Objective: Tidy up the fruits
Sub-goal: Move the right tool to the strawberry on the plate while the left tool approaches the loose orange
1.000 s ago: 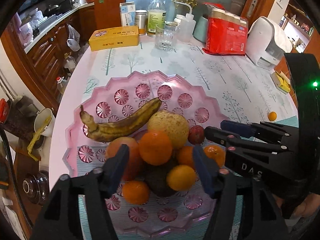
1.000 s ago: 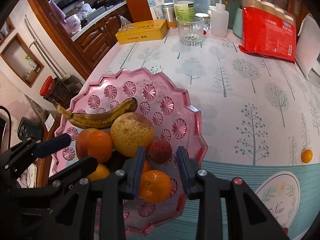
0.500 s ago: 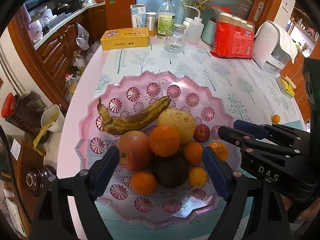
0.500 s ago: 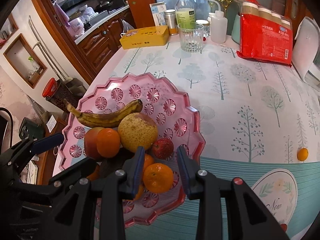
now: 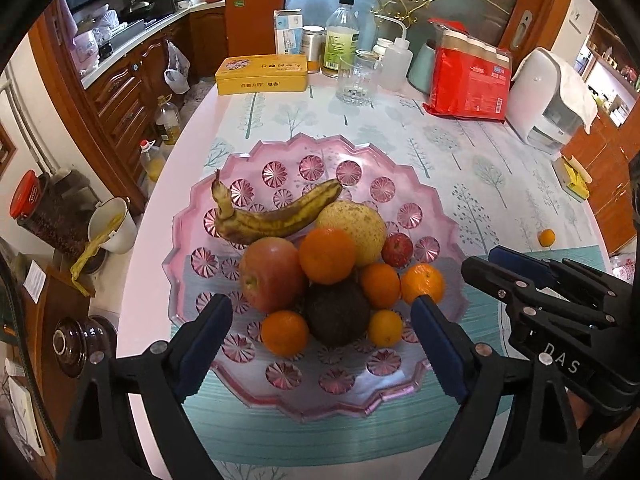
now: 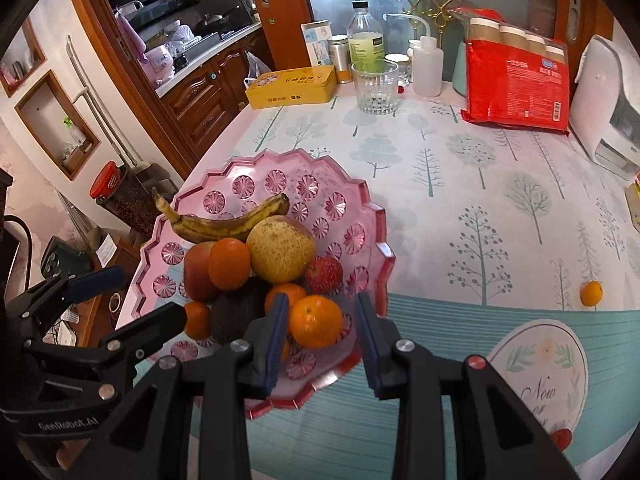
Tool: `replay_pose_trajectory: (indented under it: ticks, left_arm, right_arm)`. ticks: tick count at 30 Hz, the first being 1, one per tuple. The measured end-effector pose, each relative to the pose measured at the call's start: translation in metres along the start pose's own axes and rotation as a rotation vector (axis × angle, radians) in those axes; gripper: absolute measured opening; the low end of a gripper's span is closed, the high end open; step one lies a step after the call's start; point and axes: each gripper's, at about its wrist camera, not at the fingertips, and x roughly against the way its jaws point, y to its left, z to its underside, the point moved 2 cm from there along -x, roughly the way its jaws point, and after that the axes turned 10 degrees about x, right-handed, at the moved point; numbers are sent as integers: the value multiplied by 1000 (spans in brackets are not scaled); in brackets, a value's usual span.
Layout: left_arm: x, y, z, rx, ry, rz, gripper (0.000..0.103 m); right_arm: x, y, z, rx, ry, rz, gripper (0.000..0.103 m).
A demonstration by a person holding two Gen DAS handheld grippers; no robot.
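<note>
The left tongs (image 5: 322, 330) stand spread wide, their jaws having just been opening, with nothing pinched; the dark brown round fruit (image 5: 337, 313) and small oranges show between the blue pads but lie below on the scalloped pink plastic platter (image 5: 224, 184). The right tongs (image 6: 321, 338) are at their narrowest setting, empty, though a gap shows between the pads, framing one orange (image 6: 316, 321) on the platter's near right edge.

Most fruit is already heaped there: a spotted brown banana (image 5: 276, 216) lying crosswise, a yellow pear, a red apple, several oranges. One small stray orange (image 6: 591, 293) sits alone on the tree-patterned tabletop (image 6: 460, 184), well apart at the right of the right wrist frame. In my judgement the next move turns on it: it lies to the right of both tongs, nearer the right ones.

The left wrist view shows the whole heap from above and the stray orange (image 5: 546, 237) only tiny at far right; the right wrist view shows it clearly.
</note>
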Motion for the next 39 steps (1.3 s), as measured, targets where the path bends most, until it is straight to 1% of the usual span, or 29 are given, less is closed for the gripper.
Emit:
replay_pose_trajectory:
  ticks: [5,7,11,16,22,33,39]
  left_arm:
    - [6,-14,11,-15,4,0,90]
    - [8,-20,15,-20,4,2,91]
    - [11,-40,21,-32,17,19,93]
    - [13,-71,26,-55,25,44,94]
    - [18,-119,33,-107,27,75,94]
    - [22,-225,50,-238,27,119,94]
    - [20,-267,58,-279,28,132,94]
  right_arm:
    - [13,-8,14,-15,-12,-4,36]
    - [20,-13,20,-17,-20,6,40]
    - [36,-25,33,-23,-30,27,44]
    - [61,-50,52,-49,-50,67,46]
    - [88,-90,74,-107,-67,110,48]
    - [137,-170,119,-219,-105,180,48]
    - [158,-205,140,-257,-115,215,48]
